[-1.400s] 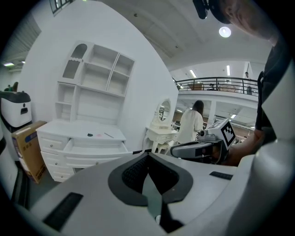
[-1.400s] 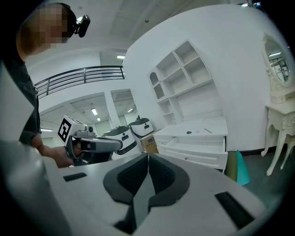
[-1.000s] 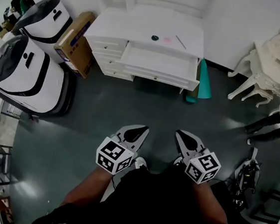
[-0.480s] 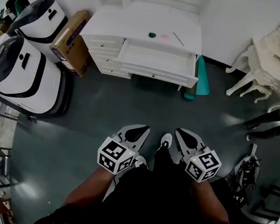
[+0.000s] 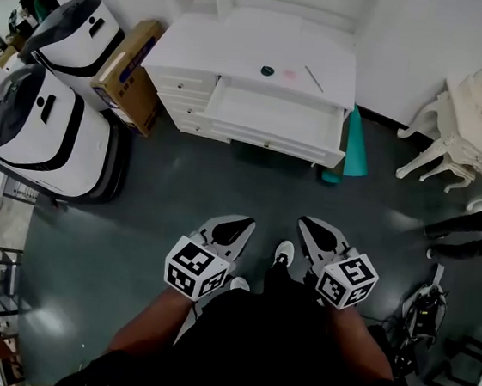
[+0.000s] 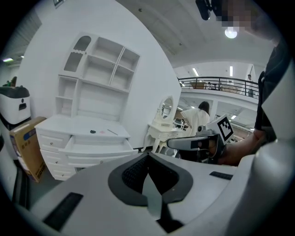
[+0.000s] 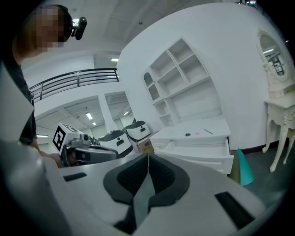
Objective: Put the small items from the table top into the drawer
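The white worktop [image 5: 214, 51] stands far off, its drawer [image 5: 272, 113] pulled open. On it lie a small dark item [image 5: 267, 70], a pink item [image 5: 288, 74] just right of it, then a thin stick [image 5: 313, 79].

Left gripper view, contents:

- My left gripper [image 6: 147, 155]: jaws shut together, nothing between them.
- White desk [image 6: 69, 123], far left, well apart from my jaws, with a shelf unit [image 6: 99, 78] above it.
- Drawer [image 6: 99, 148]: pulled open under the desk top.
- On the desk top: small dark item [image 6: 92, 131], pink item [image 6: 101, 132] beside it, thin stick [image 6: 112, 132] to the right.
- Cardboard box [image 6: 27, 145]: beside the desk's left end.
- My right gripper [image 6: 173, 144]: at right, with its marker cube [image 6: 224, 128].
- White vanity mirror [image 6: 167, 107] and a person [image 6: 199, 117] in a white top, behind.
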